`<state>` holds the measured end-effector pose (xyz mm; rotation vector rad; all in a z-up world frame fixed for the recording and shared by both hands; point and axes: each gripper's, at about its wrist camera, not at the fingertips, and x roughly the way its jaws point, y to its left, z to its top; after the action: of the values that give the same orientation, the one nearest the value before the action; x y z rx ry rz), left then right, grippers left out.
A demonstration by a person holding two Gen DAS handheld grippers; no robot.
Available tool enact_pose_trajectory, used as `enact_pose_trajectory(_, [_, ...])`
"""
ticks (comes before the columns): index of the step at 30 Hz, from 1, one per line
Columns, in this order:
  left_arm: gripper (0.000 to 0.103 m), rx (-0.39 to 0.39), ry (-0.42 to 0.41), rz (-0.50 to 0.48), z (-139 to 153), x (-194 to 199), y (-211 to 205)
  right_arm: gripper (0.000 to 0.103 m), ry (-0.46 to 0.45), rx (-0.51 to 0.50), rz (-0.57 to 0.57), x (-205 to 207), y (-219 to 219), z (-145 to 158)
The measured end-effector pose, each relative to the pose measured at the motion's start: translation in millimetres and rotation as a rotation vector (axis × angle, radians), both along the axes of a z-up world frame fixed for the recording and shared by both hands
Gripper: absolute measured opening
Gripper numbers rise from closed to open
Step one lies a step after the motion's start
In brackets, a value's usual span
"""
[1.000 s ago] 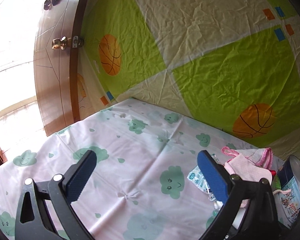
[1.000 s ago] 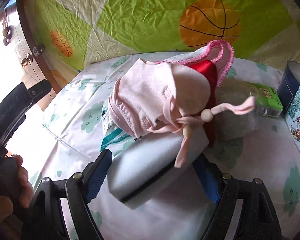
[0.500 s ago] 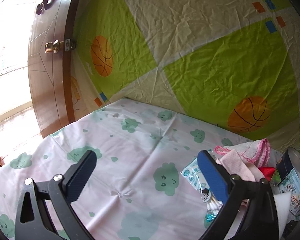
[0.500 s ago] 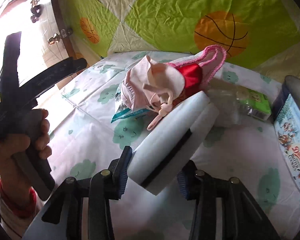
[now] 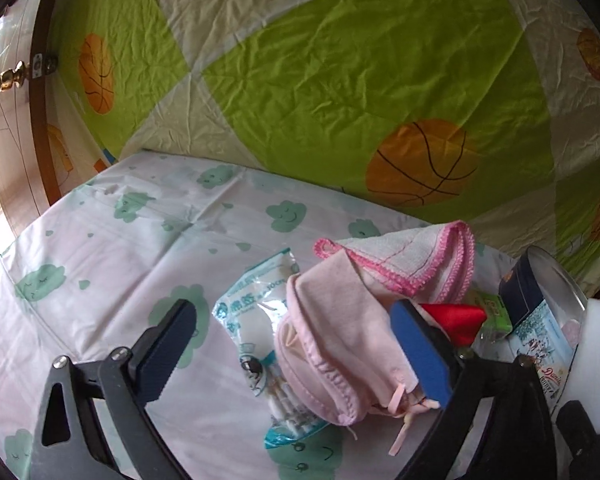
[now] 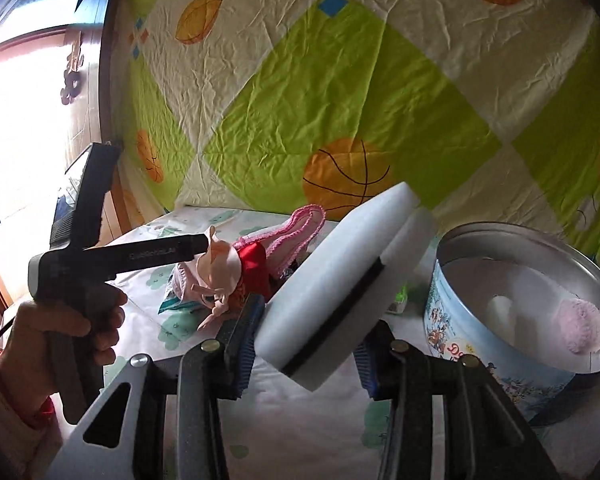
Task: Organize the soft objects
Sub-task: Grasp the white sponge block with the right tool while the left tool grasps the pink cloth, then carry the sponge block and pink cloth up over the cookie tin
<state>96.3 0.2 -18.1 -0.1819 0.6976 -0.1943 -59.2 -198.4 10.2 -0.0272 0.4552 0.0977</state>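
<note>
A: Right hand-held gripper (image 6: pixel 306 334), what is seen of it?

B: Its jaws have just been closing, and a white sponge (image 6: pixel 342 290) with a dark middle layer is now clamped between them, lifted clear of the tabletop (image 6: pixel 292 432) on which it lay a second ago. One soft object is thus judged ready to be put away.

A: And the left hand-held gripper (image 5: pixel 296 356)?

B: It is held wide open and empty, brought nearer to the pile; a pink cloth pouch (image 5: pixel 340 344) lies between its fingers, untouched.

A: How does the sponge look?

B: Thick, clean and tilted, barely dented by the pads.

A: Farther off?

B: A round tin (image 6: pixel 512 344) stands just right of the sponge, pale soft items already inside. A pink-edged towel (image 5: pixel 412 256) is seen behind the pouch.
</note>
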Motion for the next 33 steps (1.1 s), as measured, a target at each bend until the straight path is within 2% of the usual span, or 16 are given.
enact_pose_trajectory(2, [0.099,-0.002,0.012,-0.03,-1,5,-11,0.045,0.008,0.005,0.004,1,-3,0])
enact_pose_trajectory(4, [0.093,0.076,-0.013,-0.037,-2,4,-25,0.045,0.018,-0.003,0.009,-2,0,-1])
enact_pose_trajectory(5, [0.078,0.11,-0.009,-0.052,-3,6,-32,0.045,0.025,-0.009,0.01,2,3,-2])
enact_pose_trajectory(6, [0.058,0.11,0.005,-0.08,-4,7,-35,0.045,0.03,-0.013,0.01,3,4,-3])
enact_pose_trajectory(7, [0.049,0.103,0.013,-0.098,-5,8,-36,0.045,0.032,-0.016,0.01,4,6,-4])
enact_pose_trajectory(9, [0.022,0.077,0.014,-0.11,-5,7,-34,0.045,0.036,-0.023,0.003,5,7,-4])
enact_pose_trajectory(11, [0.012,0.046,0.009,-0.103,-4,4,-28,0.045,0.041,-0.024,0.001,6,7,-5])
enact_pose_trajectory(17, [0.01,-0.03,-0.063,-0.08,5,-16,-15,0.045,0.002,-0.039,-0.001,-2,8,-2])
enact_pose_trajectory(21, [0.01,-0.088,-0.186,-0.088,21,-41,-9,0.045,-0.061,-0.047,-0.014,-12,7,6])
enact_pose_trajectory(24, [0.01,-0.092,-0.289,-0.086,32,-62,-7,0.045,-0.144,-0.069,-0.046,-23,6,15])
enact_pose_trajectory(27, [0.01,-0.122,-0.352,-0.098,39,-75,-6,0.045,-0.195,-0.073,-0.063,-30,4,22])
enact_pose_trajectory(33, [0.01,-0.136,-0.395,-0.114,47,-90,-11,0.045,-0.251,-0.121,-0.094,-35,2,27])
